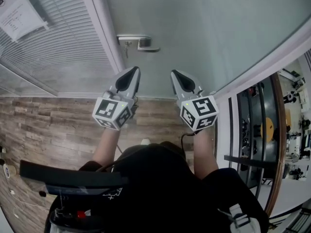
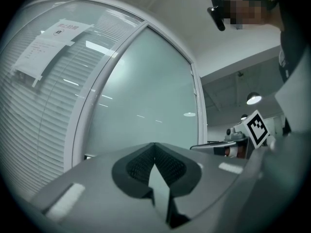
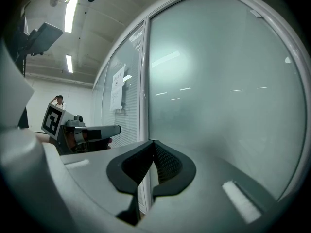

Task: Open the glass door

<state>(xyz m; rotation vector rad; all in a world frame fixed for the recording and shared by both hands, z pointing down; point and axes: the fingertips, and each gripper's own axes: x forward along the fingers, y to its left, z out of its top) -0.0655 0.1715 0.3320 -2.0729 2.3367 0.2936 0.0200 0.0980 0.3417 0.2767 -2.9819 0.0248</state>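
The frosted glass door [image 1: 204, 28] fills the space straight ahead, with its metal lever handle [image 1: 141, 42] near its left edge. My left gripper [image 1: 130, 74] points at the door just below and slightly left of the handle, without touching it. My right gripper [image 1: 179, 76] is held beside it, further right and lower than the handle. In the left gripper view the jaws [image 2: 154, 145] are shut with nothing between them, the door [image 2: 141, 110] ahead. In the right gripper view the jaws [image 3: 152, 142] are also shut and empty before the door [image 3: 223, 96].
A white door frame [image 1: 104, 28] separates the door from a glass wall with blinds [image 1: 58, 47] on the left, which carries a paper notice [image 1: 17, 13]. Wood-look flooring [image 1: 48, 125] lies below. A dark-framed glass panel [image 1: 252, 130] stands at the right. A person [image 3: 59, 100] stands far off.
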